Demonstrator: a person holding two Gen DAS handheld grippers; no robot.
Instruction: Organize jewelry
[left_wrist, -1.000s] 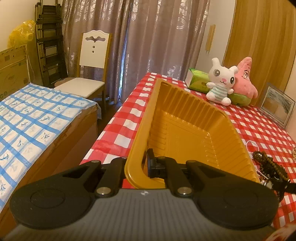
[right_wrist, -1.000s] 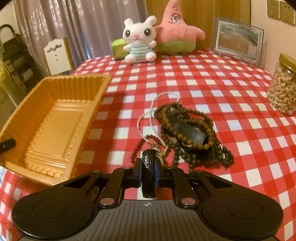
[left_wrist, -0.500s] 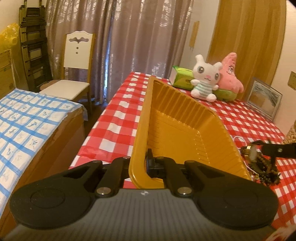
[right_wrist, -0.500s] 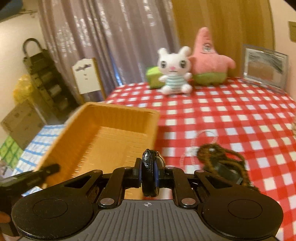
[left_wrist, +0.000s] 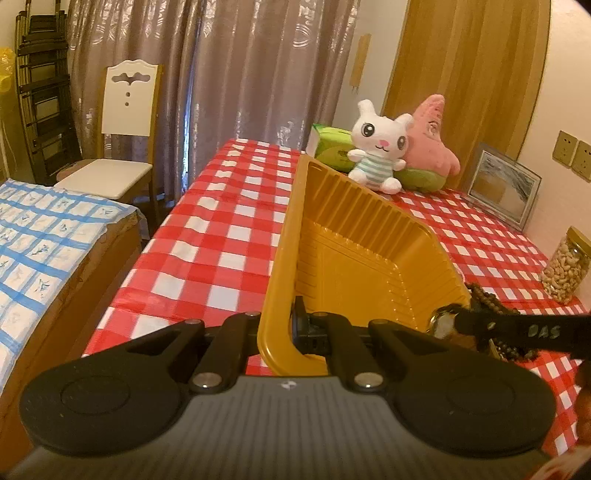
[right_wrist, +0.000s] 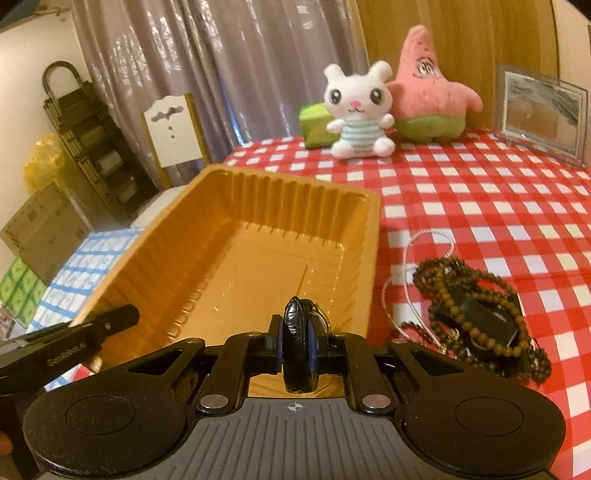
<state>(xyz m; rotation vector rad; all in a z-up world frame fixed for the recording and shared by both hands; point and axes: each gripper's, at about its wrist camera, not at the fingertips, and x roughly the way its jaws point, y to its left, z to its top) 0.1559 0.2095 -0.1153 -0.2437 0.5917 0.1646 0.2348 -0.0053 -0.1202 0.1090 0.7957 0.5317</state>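
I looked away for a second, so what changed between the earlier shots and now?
The right gripper, shut on a black watch strap, carried it up off the jewelry pile to over the yellow tray. The left gripper stayed clamped on the tray's rim; the beads stayed on the tablecloth.

Left tool (left_wrist: 291, 325): black linkage arms on round black housings, silver screw heads at the pivots, a ribbed grey body with a small crosshair mark; right tool (right_wrist: 295, 350): the same build, blue pads (right_wrist: 311, 341), pale lettering along one finger.
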